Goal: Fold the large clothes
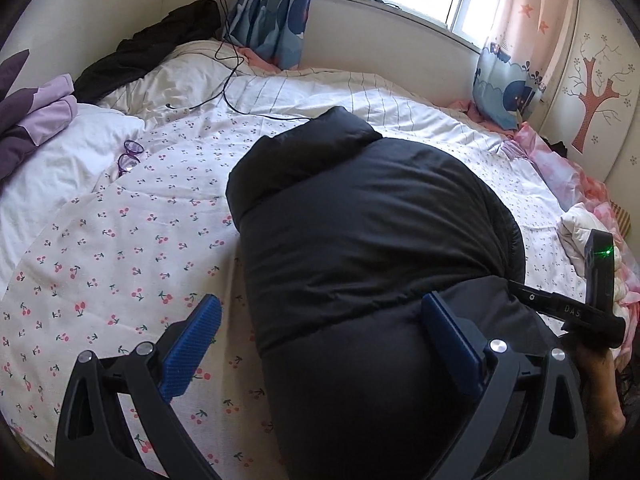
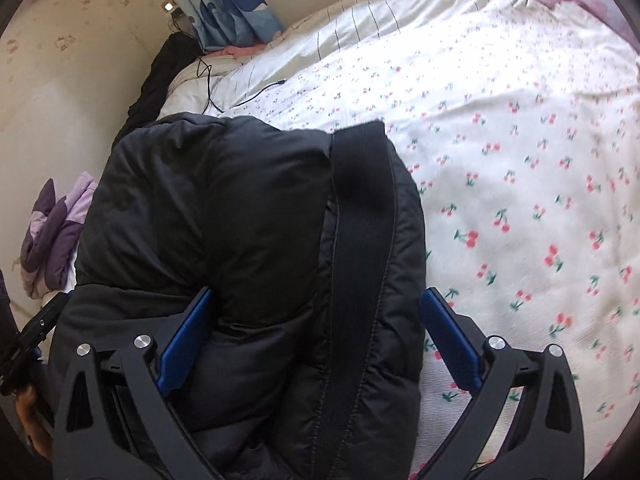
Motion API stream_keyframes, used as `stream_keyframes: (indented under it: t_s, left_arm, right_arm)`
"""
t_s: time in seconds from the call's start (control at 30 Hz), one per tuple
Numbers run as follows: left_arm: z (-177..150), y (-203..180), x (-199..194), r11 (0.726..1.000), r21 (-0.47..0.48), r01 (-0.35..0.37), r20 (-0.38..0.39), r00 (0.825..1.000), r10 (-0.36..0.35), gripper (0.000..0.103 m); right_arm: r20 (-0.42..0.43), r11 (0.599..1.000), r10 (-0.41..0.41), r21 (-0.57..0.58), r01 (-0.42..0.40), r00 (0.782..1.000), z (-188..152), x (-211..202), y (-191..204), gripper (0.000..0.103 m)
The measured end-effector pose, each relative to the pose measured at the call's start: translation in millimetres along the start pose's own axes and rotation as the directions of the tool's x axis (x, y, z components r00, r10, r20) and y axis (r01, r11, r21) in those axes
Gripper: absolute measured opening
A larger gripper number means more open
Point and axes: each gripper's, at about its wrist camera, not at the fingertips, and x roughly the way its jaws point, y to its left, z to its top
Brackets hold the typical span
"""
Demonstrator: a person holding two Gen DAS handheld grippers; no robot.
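Note:
A black puffer jacket (image 1: 372, 224) lies folded into a thick bundle on the cherry-print bed sheet (image 1: 120, 240). My left gripper (image 1: 320, 344) is open wide at the bundle's near end: its right finger (image 1: 452, 340) rests on the jacket and its left finger (image 1: 192, 344) hovers over bare sheet. In the right wrist view the jacket (image 2: 240, 220) fills the middle, with a black ribbed band (image 2: 360, 200) running along it. My right gripper (image 2: 318, 340) is open across the jacket's near edge, its left pad (image 2: 188, 336) pressed into the padding and its right pad (image 2: 448, 340) just off the edge.
Purple glasses (image 1: 130, 156) and a black cable (image 1: 228, 80) lie on the bed's far left. A lilac garment (image 1: 40, 116) and a dark garment (image 1: 160, 44) sit by the wall. A pink quilt (image 1: 560, 168) and a white bundle (image 1: 580, 232) are at the right. The right gripper's body (image 1: 596, 280) shows there.

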Motion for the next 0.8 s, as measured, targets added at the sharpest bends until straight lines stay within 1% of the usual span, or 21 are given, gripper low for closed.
stream_keyframes:
  t_s: [0.13,0.2,0.4,0.6,0.8]
  left_arm:
    - [0,-2,2,1.0,0.008,-0.002,-0.002,1.0,0.002,0.096]
    - [-1,-3,2,1.0,0.01,-0.001,-0.003,1.0,0.001,0.096]
    - [-1,-3,4,1.0,0.021,-0.003,-0.003,1.0,0.003,0.096]
    - [-3,-8,1,0.998,0.063,-0.028,0.018,0.999,0.027,0.096]
    - [-3,-7,2,0.997,0.069,-0.029,0.023,0.999,0.027,0.096]
  right_arm:
    - [-0.005,1.0,0.014,0.005,-0.014,1.0,-4,3,0,0.096]
    - [-0.007,1.0,0.024,0.009,-0.024,1.0,-12,4,-9,0.096]
    - [-0.008,0.998,0.052,0.034,-0.052,0.999,-24,7,-17,0.096]
    - [-0.018,0.996,0.077,0.052,-0.076,0.997,-28,10,-23,0.096]
    - [-0.024,0.994,0.092,0.06,-0.09,0.996,-28,6,-25,0.096]
